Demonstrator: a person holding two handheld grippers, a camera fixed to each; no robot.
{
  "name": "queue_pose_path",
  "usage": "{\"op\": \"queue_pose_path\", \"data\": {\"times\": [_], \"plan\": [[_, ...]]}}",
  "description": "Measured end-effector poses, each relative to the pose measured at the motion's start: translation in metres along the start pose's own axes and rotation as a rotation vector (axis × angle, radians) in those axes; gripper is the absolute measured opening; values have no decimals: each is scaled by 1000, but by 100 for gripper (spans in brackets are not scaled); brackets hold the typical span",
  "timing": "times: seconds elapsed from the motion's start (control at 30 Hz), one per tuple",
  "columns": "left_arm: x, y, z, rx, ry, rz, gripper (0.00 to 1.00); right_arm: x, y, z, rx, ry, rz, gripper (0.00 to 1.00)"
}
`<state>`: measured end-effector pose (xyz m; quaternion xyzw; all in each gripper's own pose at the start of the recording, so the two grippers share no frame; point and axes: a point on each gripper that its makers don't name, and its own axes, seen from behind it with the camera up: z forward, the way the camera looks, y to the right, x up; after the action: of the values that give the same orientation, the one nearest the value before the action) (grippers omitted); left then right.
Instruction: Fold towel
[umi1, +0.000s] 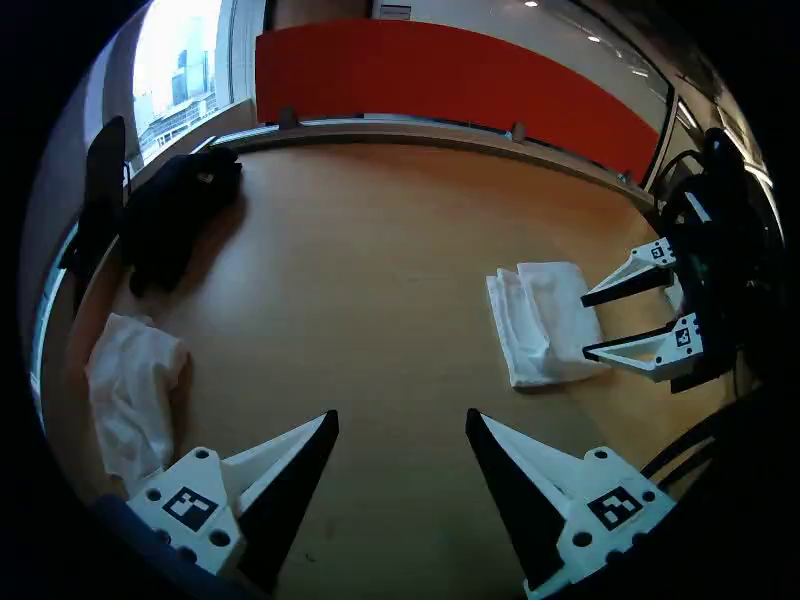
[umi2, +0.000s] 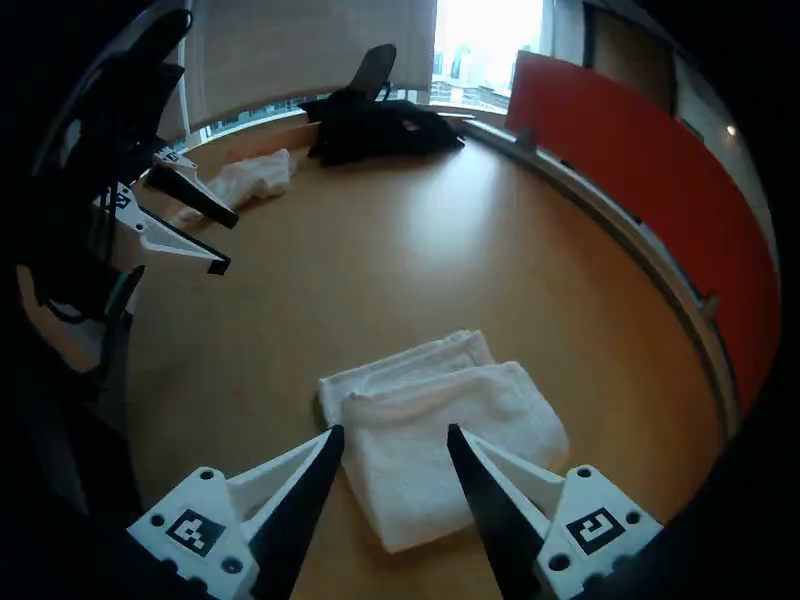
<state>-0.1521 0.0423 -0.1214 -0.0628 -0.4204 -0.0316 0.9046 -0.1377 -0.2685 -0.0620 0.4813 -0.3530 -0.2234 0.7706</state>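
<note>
A white towel (umi2: 440, 430) lies folded into a thick rectangle on the wooden table (umi2: 420, 260). My right gripper (umi2: 395, 432) hangs open just over its near edge, one finger tip on each side of the fold, nothing between them. In the left gripper view the same folded towel (umi1: 545, 320) lies at the right, with the right gripper (umi1: 595, 325) open beside its right edge. My left gripper (umi1: 400, 418) is open over bare wood, well short of the towel. From the right gripper view, the left gripper (umi2: 215, 240) stands open at the far left.
A second, crumpled white cloth (umi1: 130, 385) lies near the table's left edge, also seen as a crumpled cloth (umi2: 245, 178). A black bag (umi1: 180, 210) sits at the far corner by the window. A red partition (umi1: 450, 75) runs along the table's back edge.
</note>
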Motion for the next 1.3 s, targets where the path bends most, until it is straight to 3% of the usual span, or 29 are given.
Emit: {"op": "queue_pose_path", "data": {"times": [1.03,1.2,1.3], "plan": [[-2,-1,-1,4,0,2,95,-82,2,-21,-74,-104,115,79],[-1,-1,-1,3,1,2,95,-94,-1,-18,-73,-129,132,75],[-2,-1,-1,2,1,2,94,-98,-2,-16,-69,-137,145,67]]}}
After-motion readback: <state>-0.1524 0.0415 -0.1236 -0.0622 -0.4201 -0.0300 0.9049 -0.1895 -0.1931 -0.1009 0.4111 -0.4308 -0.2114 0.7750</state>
